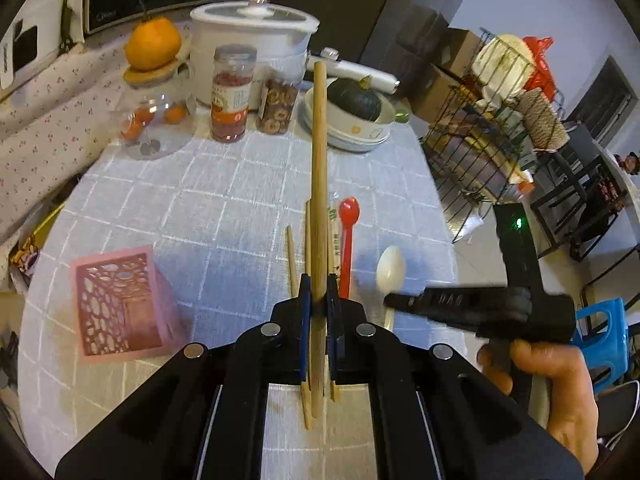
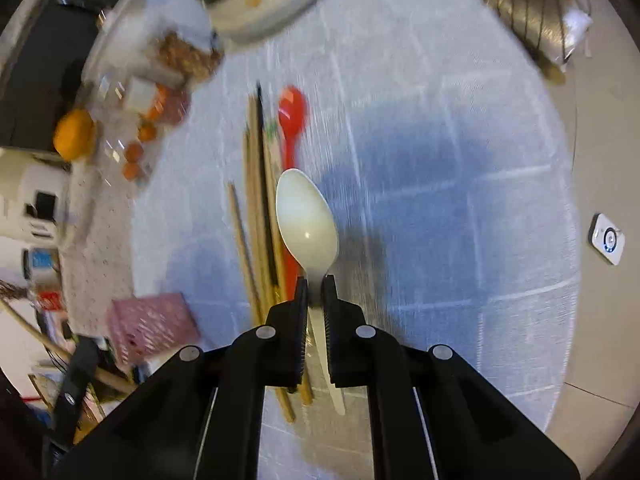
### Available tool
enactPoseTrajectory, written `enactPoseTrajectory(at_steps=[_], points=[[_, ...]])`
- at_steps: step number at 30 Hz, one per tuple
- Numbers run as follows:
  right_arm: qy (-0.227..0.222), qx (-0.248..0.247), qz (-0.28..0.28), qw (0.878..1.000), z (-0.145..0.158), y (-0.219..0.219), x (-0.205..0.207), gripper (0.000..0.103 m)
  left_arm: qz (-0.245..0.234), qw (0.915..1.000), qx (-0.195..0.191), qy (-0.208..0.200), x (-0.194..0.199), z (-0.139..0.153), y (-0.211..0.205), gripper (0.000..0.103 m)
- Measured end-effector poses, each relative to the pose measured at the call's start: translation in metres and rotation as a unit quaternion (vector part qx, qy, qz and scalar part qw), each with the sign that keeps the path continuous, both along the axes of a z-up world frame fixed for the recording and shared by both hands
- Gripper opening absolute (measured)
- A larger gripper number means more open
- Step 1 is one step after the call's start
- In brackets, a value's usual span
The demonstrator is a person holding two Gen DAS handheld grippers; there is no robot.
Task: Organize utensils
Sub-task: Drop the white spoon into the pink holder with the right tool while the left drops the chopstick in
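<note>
Holding a long wooden stick in my left gripper, I see its two fingers pressed tight on the stick's lower part. The stick points up and away from me, over the table. Under it, more wooden chopsticks lie flat on the checked cloth, with a red spoon just beside them.

My right gripper is clamped on a white spoon. The fingers pinch the thin neck just below the bowl of the spoon, and the handle runs back between them. The white spoon is up off the table, near the red spoon and the chopsticks. From the left camera I can see a hand around the black handle of the right gripper.

A pink box with holes sits on the table to the left, well apart from the chopsticks. At the far side of the table stand two jars, an orange, a white pot and a bowl with a dark green squash. A wire rack stands off the table on the right.
</note>
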State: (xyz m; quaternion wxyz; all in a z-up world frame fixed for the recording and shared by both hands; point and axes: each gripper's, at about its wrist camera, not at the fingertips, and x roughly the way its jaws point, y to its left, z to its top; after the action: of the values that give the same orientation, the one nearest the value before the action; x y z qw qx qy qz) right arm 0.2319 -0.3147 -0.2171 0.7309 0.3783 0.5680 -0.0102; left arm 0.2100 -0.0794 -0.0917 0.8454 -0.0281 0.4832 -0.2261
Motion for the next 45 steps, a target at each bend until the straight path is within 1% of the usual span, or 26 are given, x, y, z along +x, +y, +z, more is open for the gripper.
enactPoseTrajectory(at_steps=[1, 4, 6, 8, 10, 12, 13, 14, 16, 19, 20, 24, 27, 29, 33, 34, 35, 36, 37, 38, 40, 42, 43, 44, 45], points=[[-0.011, -0.004, -0.006, 1.000, 0.006, -0.004, -0.002, 0.008, -0.003, 1.0000, -0.001, -0.005, -0.003, 0.006, 0.002, 0.006], [-0.065, -0.005, -0.024, 0.998, 0.030, -0.011, -0.005, 0.008, -0.009, 0.9994, -0.011, -0.032, -0.016, 0.031, 0.015, 0.006], [-0.109, -0.006, -0.024, 0.994, 0.046, -0.010, -0.006, 0.008, -0.005, 0.9979, -0.019, -0.062, -0.021, 0.051, 0.030, 0.006], [-0.138, -0.003, -0.021, 0.990, 0.056, -0.008, -0.008, 0.008, 0.009, 0.9954, -0.027, -0.092, -0.021, 0.069, 0.047, 0.006], [-0.172, -0.001, -0.016, 0.985, 0.068, -0.002, -0.008, 0.008, 0.040, 0.9916, -0.032, -0.118, -0.015, 0.083, 0.073, 0.006], [-0.201, -0.007, -0.009, 0.979, 0.079, 0.009, -0.005, 0.008, 0.070, 0.9876, -0.035, -0.136, -0.010, 0.092, 0.094, 0.006], [-0.214, -0.012, -0.005, 0.977, 0.085, 0.010, -0.008, 0.008, 0.085, 0.9845, -0.031, -0.150, -0.009, 0.094, 0.103, 0.006], [-0.228, -0.021, 0.000, 0.973, 0.090, 0.015, -0.008, 0.008, 0.101, 0.9799, -0.018, -0.171, -0.006, 0.096, 0.112, 0.006], [-0.264, -0.040, 0.019, 0.963, 0.103, 0.030, -0.009, 0.008, 0.111, 0.9761, -0.007, -0.187, 0.000, 0.090, 0.119, 0.006], [-0.305, -0.065, 0.045, 0.949, 0.117, 0.048, -0.014, 0.008, 0.111, 0.9760, 0.004, -0.187, 0.012, 0.067, 0.119, 0.006], [-0.315, -0.070, 0.054, 0.945, 0.120, 0.055, -0.015, 0.008, 0.110, 0.9759, 0.002, -0.188, 0.014, 0.064, 0.120, 0.006], [-0.342, -0.101, 0.091, 0.930, 0.126, 0.084, -0.017, 0.008, 0.096, 0.9774, 0.019, -0.188, 0.019, 0.042, 0.113, 0.006], [-0.352, -0.111, 0.101, 0.924, 0.126, 0.098, -0.017, 0.008, 0.092, 0.9802, 0.028, -0.173, 0.018, 0.031, 0.113, 0.006], [-0.355, -0.111, 0.102, 0.923, 0.125, 0.103, -0.020, 0.008, 0.091, 0.9823, 0.034, -0.160, 0.019, 0.024, 0.113, 0.006], [-0.364, -0.102, 0.104, 0.920, 0.124, 0.117, -0.020, 0.008, 0.093, 0.9894, 0.034, -0.106, 0.028, 0.001, 0.120, 0.007], [-0.364, -0.100, 0.105, 0.920, 0.123, 0.120, -0.021, 0.008, 0.094, 0.9903, 0.036, -0.095, 0.029, -0.003, 0.122, 0.009], [-0.365, -0.098, 0.104, 0.920, 0.122, 0.123, -0.020, 0.008, 0.100, 0.9908, 0.034, -0.085, 0.031, -0.005, 0.128, 0.015], [-0.367, -0.094, 0.103, 0.920, 0.121, 0.127, -0.019, 0.008, 0.104, 0.9909, 0.024, -0.082, 0.031, -0.003, 0.133, 0.019], [-0.370, -0.092, 0.101, 0.919, 0.122, 0.131, -0.018, 0.008, 0.111, 0.9904, 0.013, -0.081, 0.030, 0.000, 0.139, 0.026], [-0.373, -0.091, 0.099, 0.918, 0.122, 0.135, -0.018, 0.008, 0.117, 0.9898, 0.002, -0.081, 0.029, 0.003, 0.143, 0.031], [-0.386, -0.082, 0.094, 0.914, 0.125, 0.147, -0.014, 0.008, 0.130, 0.9879, -0.034, -0.078, 0.026, 0.016, 0.155, 0.034], [-0.398, -0.068, 0.094, 0.910, 0.129, 0.163, -0.010, 0.008, 0.138, 0.9866, -0.046, -0.074, 0.023, 0.025, 0.162, 0.036], [-0.403, -0.064, 0.097, 0.908, 0.130, 0.170, -0.008, 0.009, 0.143, 0.9859, -0.051, -0.070, 0.021, 0.029, 0.165, 0.039], [-0.408, -0.065, 0.103, 0.905, 0.130, 0.181, -0.006, 0.009, 0.148, 0.9852, -0.055, -0.066, 0.020, 0.033, 0.168, 0.043], [-0.410, -0.069, 0.107, 0.903, 0.131, 0.188, -0.004, 0.009, 0.154, 0.9843, -0.059, -0.061, 0.019, 0.036, 0.172, 0.044]])
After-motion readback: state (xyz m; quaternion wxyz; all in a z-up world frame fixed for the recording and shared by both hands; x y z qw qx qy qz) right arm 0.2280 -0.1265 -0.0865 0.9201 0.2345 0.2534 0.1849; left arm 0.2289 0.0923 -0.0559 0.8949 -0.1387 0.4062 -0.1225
